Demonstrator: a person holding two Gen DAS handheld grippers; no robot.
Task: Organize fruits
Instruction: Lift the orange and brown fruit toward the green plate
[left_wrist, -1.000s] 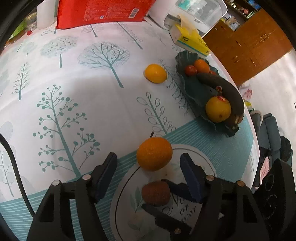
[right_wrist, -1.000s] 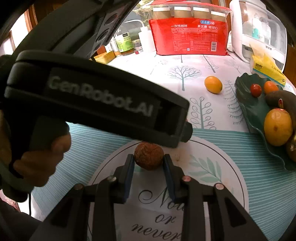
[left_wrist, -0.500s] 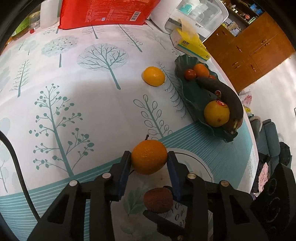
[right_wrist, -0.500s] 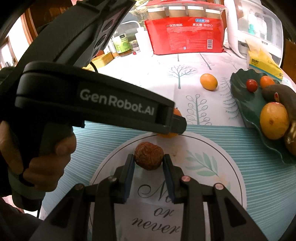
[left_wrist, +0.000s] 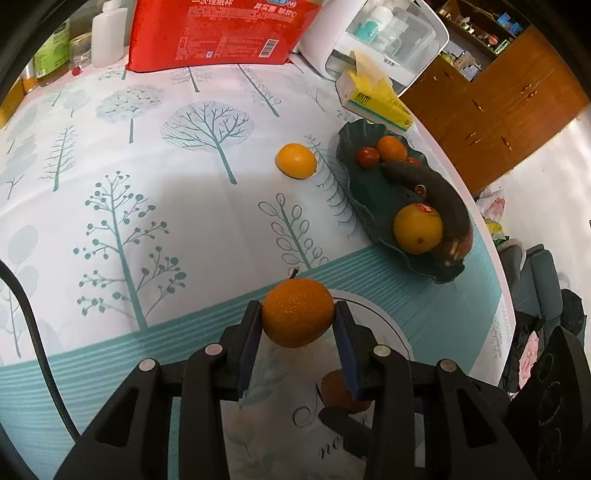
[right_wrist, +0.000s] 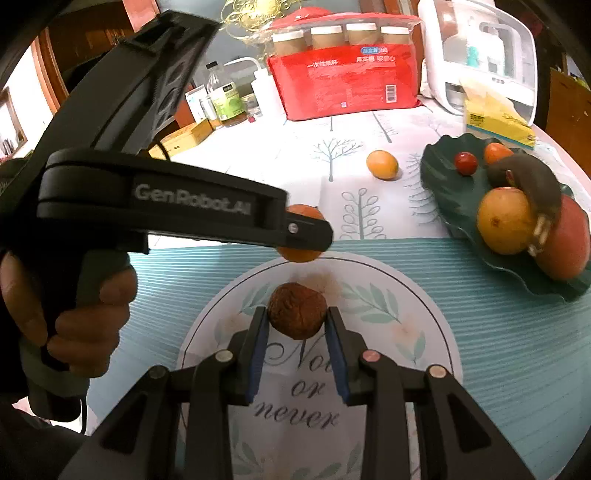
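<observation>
My left camera sits just behind my left fingers (left_wrist: 255, 332), tilted steeply down at the tabletop (left_wrist: 184, 206) from close range, facing the red package (left_wrist: 221, 33) at the far edge. My right camera rides behind my right fingers (right_wrist: 258, 336), angled down likewise and aimed the same general way. Both views share the green fruit dish (left_wrist: 354, 184), the loose yellow-orange fruit (left_wrist: 296, 161) beside it and the round printed mat (right_wrist: 424, 332). My left tool fills the right view's left side; its far end looks blurred, probably from nearness.
</observation>
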